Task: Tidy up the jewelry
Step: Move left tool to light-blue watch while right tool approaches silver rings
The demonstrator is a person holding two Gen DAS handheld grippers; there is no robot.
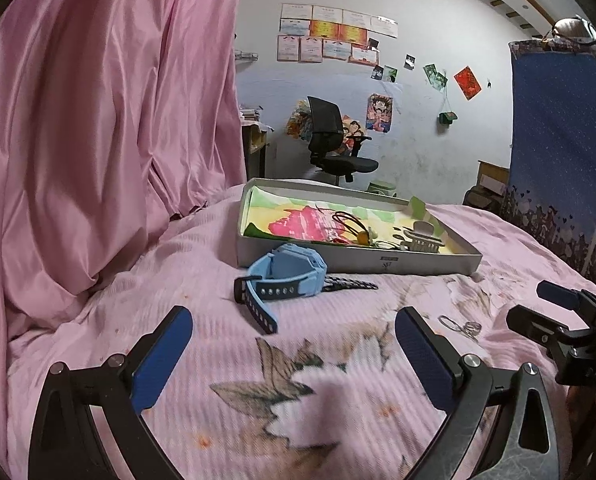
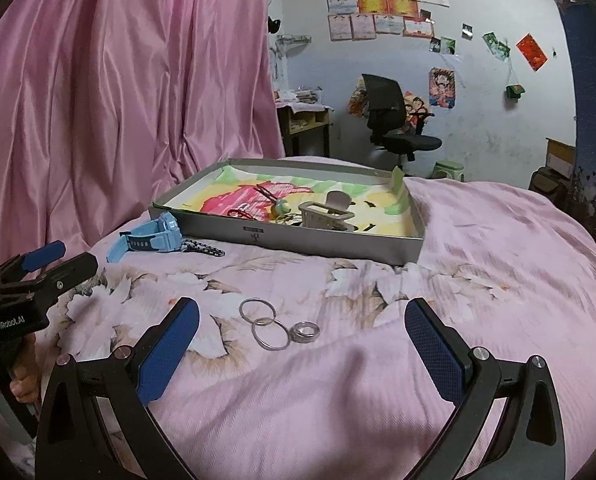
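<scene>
A shallow grey box [image 1: 357, 262] [image 2: 286, 240] with a colourful lining lies on the bed and holds hair ties [image 2: 266, 196], a small charm [image 2: 280, 209] and a beige hair claw [image 2: 323, 214]. A light blue watch [image 1: 284, 276] [image 2: 150, 238] lies in front of the box beside a black-and-white chain [image 1: 349, 283] [image 2: 202, 249]. Silver rings [image 2: 276, 324] [image 1: 459, 326] lie on the bedspread. My left gripper [image 1: 294, 330] is open and empty, just short of the watch. My right gripper [image 2: 301, 322] is open and empty, with the rings between its fingers.
A pink flowered bedspread [image 2: 477, 280] covers the bed. A pink curtain [image 1: 98, 120] hangs on the left. A black office chair [image 1: 333, 140] stands by the far wall, and a blue cloth [image 1: 557, 140] hangs on the right.
</scene>
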